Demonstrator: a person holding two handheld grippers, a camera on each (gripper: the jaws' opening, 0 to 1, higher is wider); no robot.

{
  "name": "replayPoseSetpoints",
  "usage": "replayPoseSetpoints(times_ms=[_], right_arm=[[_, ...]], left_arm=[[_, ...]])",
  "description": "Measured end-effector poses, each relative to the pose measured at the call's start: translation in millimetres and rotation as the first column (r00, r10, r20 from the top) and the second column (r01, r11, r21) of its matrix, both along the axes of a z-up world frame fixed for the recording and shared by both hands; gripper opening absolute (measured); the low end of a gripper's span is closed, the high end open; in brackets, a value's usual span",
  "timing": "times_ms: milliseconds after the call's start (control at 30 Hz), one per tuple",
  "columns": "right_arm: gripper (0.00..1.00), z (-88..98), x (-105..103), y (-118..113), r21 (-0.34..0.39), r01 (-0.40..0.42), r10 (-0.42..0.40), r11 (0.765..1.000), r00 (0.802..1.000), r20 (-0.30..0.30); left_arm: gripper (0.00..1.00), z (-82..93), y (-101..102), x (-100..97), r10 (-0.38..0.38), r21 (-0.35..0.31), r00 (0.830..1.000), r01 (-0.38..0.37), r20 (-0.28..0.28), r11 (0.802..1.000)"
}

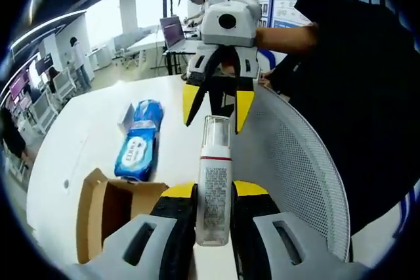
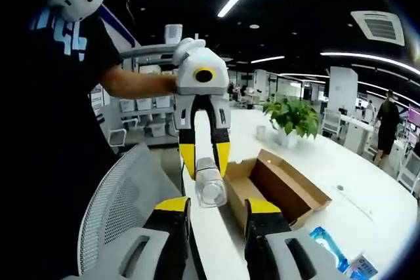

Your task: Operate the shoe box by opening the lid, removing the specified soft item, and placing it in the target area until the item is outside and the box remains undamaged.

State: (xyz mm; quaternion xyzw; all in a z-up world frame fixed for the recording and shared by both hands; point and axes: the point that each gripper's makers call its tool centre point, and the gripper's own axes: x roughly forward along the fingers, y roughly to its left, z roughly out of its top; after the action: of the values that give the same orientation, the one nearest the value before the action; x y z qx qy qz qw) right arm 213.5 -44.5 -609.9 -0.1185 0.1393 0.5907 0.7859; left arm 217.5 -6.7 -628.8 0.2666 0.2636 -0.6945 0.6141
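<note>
My left gripper (image 1: 213, 191) is shut on a white bottle (image 1: 214, 195) with a clear cap, holding it lengthwise above the table edge. My right gripper (image 1: 214, 124) faces it, open, its yellow fingertips either side of the cap's end without touching. In the right gripper view, the bottle (image 2: 210, 189) points at the camera from the left gripper (image 2: 205, 174), just ahead of my open right gripper (image 2: 218, 206). The open cardboard shoe box (image 1: 105, 208) (image 2: 279, 185) lies on the white table. A soft blue wipes pack (image 1: 136, 150) (image 2: 328, 244) lies outside it.
A second blue pack (image 1: 148, 111) lies just beyond the first. A white mesh chair back (image 1: 298, 162) (image 2: 121, 198) stands at the table's edge, beside the person in black. A potted plant (image 2: 292, 116) and a cup stand farther along the table (image 1: 72, 129).
</note>
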Motion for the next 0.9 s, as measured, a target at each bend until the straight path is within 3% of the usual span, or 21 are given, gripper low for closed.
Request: replayPoseSetpoints(times_ms=[567, 900], right_arm=[[0.16, -4.8, -5.7, 12.1, -0.054, -0.068, 0.070, 0.996, 0.997, 0.037], [0.15, -9.0, -6.5, 12.1, -0.088, -0.067, 0.072, 0.994, 0.996, 0.048]], left_arm=[[0.18, -7.4, -4.1, -4.9, -0.028, 0.037, 0.998, 0.030, -0.062, 0.999], [0.19, -9.7, -4.4, -5.0, -0.045, 0.043, 0.998, 0.047, -0.049, 0.998]])
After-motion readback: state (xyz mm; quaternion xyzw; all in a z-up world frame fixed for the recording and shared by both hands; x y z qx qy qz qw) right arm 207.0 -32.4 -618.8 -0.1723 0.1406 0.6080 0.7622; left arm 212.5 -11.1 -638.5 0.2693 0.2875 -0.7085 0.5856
